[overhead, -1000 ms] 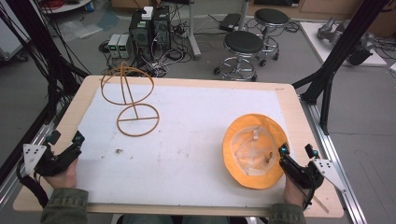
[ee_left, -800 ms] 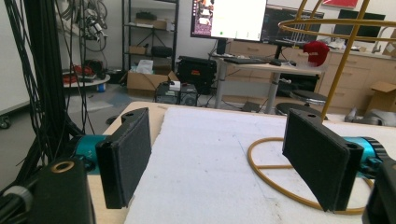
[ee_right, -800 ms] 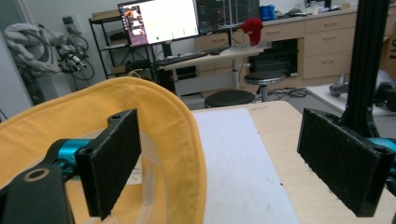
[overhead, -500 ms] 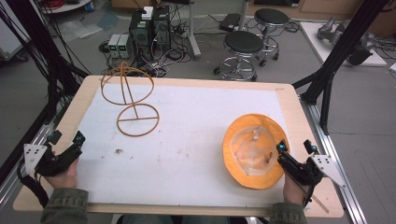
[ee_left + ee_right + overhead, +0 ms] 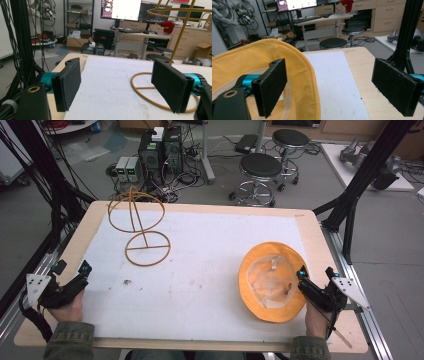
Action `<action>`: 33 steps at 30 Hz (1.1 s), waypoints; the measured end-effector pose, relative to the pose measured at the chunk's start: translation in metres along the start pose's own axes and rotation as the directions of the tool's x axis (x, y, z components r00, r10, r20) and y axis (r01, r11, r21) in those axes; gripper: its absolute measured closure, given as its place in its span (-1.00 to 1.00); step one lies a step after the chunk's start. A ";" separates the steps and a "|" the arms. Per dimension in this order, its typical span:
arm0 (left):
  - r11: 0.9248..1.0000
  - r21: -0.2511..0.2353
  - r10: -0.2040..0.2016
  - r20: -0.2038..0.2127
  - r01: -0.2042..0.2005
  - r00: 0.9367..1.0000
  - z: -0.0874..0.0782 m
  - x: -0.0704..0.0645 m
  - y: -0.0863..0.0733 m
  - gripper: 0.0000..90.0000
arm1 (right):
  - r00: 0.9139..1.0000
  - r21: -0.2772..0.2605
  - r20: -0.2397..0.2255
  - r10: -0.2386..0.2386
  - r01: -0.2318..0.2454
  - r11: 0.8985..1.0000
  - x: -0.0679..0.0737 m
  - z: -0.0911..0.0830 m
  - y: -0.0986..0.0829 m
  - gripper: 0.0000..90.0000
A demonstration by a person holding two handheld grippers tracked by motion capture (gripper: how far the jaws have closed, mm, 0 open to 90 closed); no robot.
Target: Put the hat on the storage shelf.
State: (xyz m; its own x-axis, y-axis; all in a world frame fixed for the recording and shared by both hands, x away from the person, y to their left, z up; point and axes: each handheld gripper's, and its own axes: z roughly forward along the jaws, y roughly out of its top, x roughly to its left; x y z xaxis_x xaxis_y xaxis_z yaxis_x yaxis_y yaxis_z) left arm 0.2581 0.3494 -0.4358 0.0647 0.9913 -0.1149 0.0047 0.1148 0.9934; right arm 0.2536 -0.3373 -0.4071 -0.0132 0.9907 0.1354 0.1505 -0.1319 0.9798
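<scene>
An orange-yellow bucket hat lies crown-down on the white mat at the right, its pale lining facing up. My right gripper is open at the hat's right edge. In the right gripper view the hat's brim rises between the jaws, the left jaw inside the hat and the right jaw over bare table; the right gripper holds nothing. A tan wire hat stand is upright at the back left. My left gripper is open at the front left edge, with the stand's pole ahead of it.
The white mat covers most of the wooden table. Black frame posts flank the table on both sides. Stools and computer boxes are on the floor behind the table's far edge.
My right gripper has edged slightly forward along the hat's right brim. The left gripper, hat and stand have stayed put.
</scene>
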 end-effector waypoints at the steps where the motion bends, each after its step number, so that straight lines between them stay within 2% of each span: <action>1: 1.000 -0.001 0.000 0.000 0.000 1.000 0.000 0.000 0.000 -0.46 | 1.000 0.005 0.000 -0.002 0.002 1.000 0.000 0.001 0.000 -0.74; 9: 1.000 0.001 0.001 0.000 -0.001 1.000 0.000 0.000 0.000 -0.46 | 1.000 0.035 -0.006 0.003 -0.003 0.999 -0.002 0.006 0.002 -0.74; 14: 1.000 0.002 -0.001 -0.002 0.001 1.000 0.000 0.000 0.000 -0.46 | 0.999 0.066 -0.042 0.008 -0.005 0.998 -0.001 0.010 0.001 -0.73; 20: 1.000 0.003 -0.003 -0.002 0.003 1.000 0.000 0.000 0.000 -0.46 | 0.997 0.102 -0.082 0.009 0.000 0.995 0.002 0.013 -0.001 -0.61; 24: 1.000 0.004 -0.003 -0.003 0.003 1.000 0.000 0.001 0.000 -0.46 | 0.995 0.124 -0.103 0.009 0.003 0.992 0.002 0.014 -0.001 -0.43; 29: 1.000 0.003 -0.002 -0.004 0.002 1.000 0.000 0.001 0.000 -0.46 | 0.993 0.181 -0.113 0.043 -0.022 0.983 0.002 0.017 -0.002 -0.22; 31: 1.000 0.005 -0.002 -0.004 0.002 1.000 0.000 0.001 0.000 -0.46 | 0.991 0.198 -0.122 0.056 -0.031 0.980 0.002 0.017 -0.002 -0.09; 33: 1.000 0.005 -0.001 -0.006 0.001 1.000 0.001 0.001 0.000 -0.46 | 0.990 0.216 -0.122 0.071 -0.043 0.975 0.002 0.018 -0.002 0.14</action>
State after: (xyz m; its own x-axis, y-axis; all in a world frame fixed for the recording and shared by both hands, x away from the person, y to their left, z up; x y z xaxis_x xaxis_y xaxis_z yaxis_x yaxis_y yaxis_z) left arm 0.2589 0.3499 -0.4364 0.0587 0.9915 -0.1163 0.0096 0.1159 0.9932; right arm 0.2711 -0.3347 -0.4113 -0.1230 0.9674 0.2213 0.3611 -0.1641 0.9180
